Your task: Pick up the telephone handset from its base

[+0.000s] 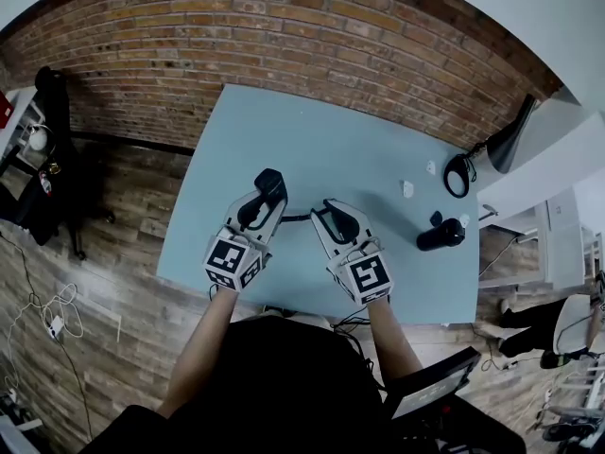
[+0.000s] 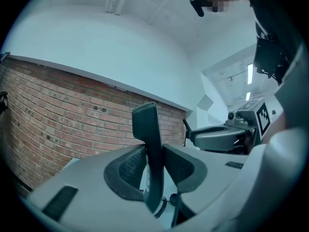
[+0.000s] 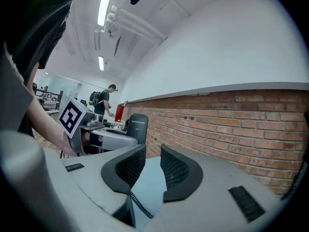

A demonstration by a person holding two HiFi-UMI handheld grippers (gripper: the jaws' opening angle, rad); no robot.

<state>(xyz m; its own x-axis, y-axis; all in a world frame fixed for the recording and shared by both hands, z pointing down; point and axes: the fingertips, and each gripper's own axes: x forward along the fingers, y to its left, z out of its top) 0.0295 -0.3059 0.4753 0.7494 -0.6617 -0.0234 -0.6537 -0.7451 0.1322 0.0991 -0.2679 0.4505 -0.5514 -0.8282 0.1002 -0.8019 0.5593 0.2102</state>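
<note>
Handset [image 2: 147, 129]: upright, pinched in left tongs [image 2: 153, 162], apparently clear of the table [image 1: 359, 149]; pick-up seemingly done. Right tongs [image 3: 153, 166]: narrowly parted, empty; cord [image 3: 137, 204] beneath. No base in view.

Black top [image 1: 274, 386], forearms uncovered. We log the left gripper [image 1: 264, 201] and right gripper [image 1: 332, 218] as a matched pair with smooth pale grey shells, rounded, widening toward the hand. Each jaw carries a black pad [image 2: 126, 167] with a fine ribbed grid, set in a curved black surround. We see a dark rectangular slot [image 3: 244, 200] on the shell's flank. At the rear sit the left cube [image 1: 233, 261] and right cube [image 1: 368, 276], white with black square markers.
</note>
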